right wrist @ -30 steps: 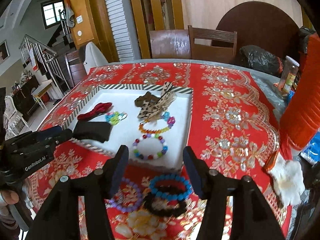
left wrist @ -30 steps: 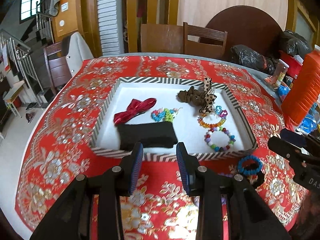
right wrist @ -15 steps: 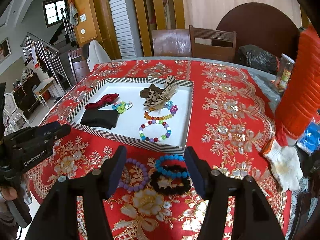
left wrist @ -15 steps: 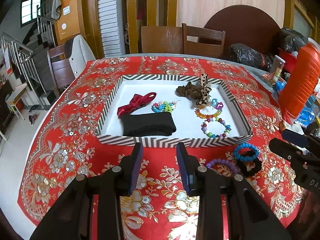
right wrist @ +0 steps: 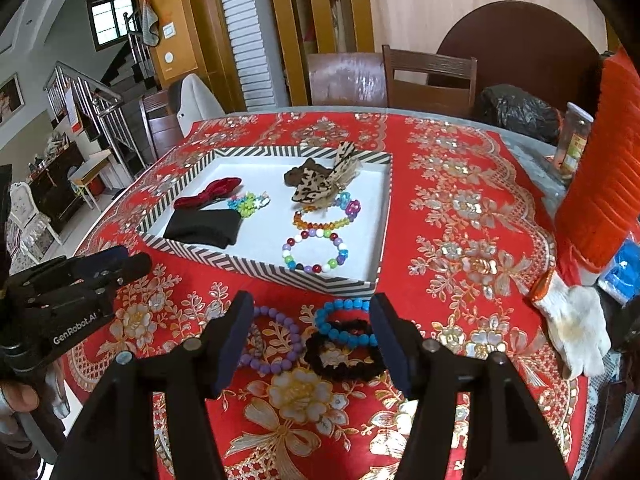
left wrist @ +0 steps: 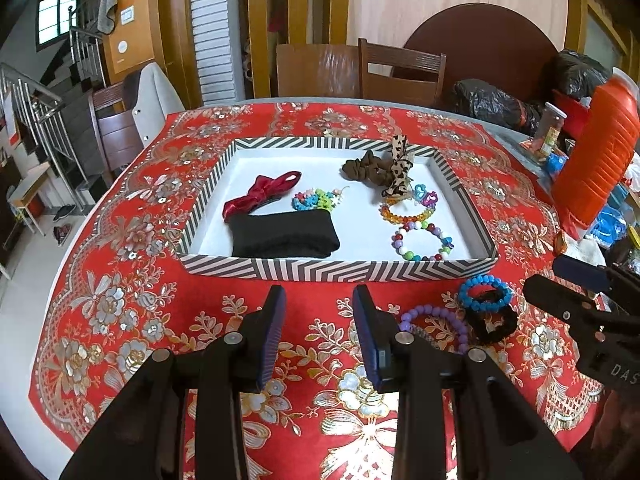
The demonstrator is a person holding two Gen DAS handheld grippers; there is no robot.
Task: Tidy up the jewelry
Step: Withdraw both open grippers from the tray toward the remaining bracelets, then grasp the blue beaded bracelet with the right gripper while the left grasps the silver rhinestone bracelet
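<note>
Looking over the worktop (right wrist: 460,216), I judge the sorting mostly done. The striped tray (left wrist: 340,270) already holds a red velvet bow (left wrist: 260,196), a folded black headband (left wrist: 284,234), a pastel charm bracelet (left wrist: 318,199), a brown scrunchie (left wrist: 366,170) with a leopard-print bow (left wrist: 400,168) across it, an amber bead bracelet (left wrist: 406,214) and a multicoloured bead bracelet (left wrist: 422,240). Three pieces lie outside, on the red cloth just in front of the tray's near wall: a purple bead bracelet (right wrist: 276,340), a blue bead bracelet (right wrist: 344,322) and a black scrunchie (right wrist: 344,358), the blue one overlapping the black.

My right fingers (right wrist: 312,340) stand well apart and empty, hovering over those three, with the blue bracelet and scrunchie showing between them; whether the tips touch the cloth I cannot tell. My left fingers (left wrist: 318,334) are also spread, holding nothing, aimed at bare cloth before the tray's front wall.

What remains, I reckon, is lifting these three into the open white space of the tray.
</note>
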